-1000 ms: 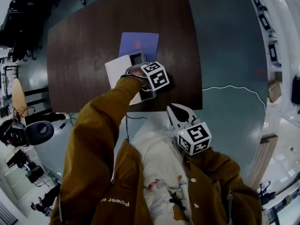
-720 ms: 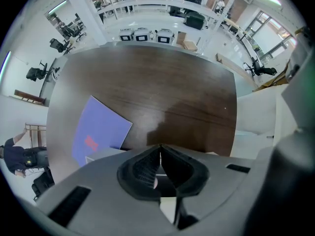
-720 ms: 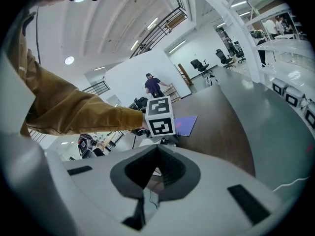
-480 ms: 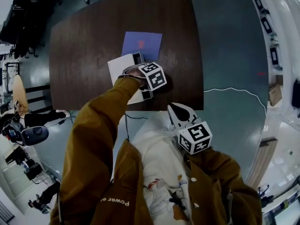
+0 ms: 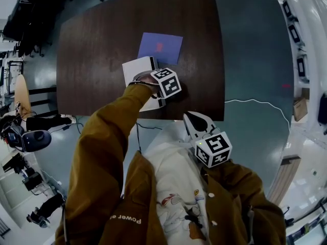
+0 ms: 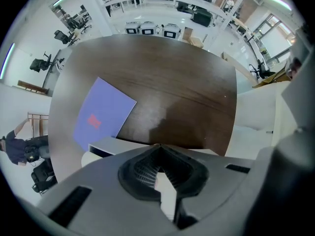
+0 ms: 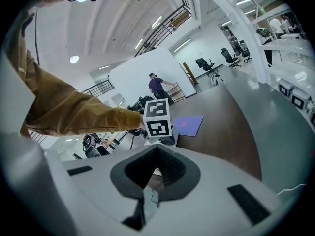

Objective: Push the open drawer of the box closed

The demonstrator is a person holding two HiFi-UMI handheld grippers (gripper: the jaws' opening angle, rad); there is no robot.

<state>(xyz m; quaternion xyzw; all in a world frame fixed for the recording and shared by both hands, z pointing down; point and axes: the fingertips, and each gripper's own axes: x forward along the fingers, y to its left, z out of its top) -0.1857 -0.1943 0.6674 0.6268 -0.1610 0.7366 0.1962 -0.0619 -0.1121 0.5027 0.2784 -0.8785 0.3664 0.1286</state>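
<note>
A dark wooden table (image 5: 102,40) stands on a grey-green floor in an open hall. Near the table's middle lies the white box (image 5: 135,70). Its drawer (image 5: 152,63) is at the end facing a blue sheet (image 5: 160,47) at 1 o'clock, and only a dark slit shows there. The left gripper (image 5: 149,77) sits over the box's 5 o'clock side, its jaws pressed together on nothing. The right gripper (image 5: 194,118) hangs off the table by the person's chest, farther out at 5 o'clock, with its jaws also together.
</note>
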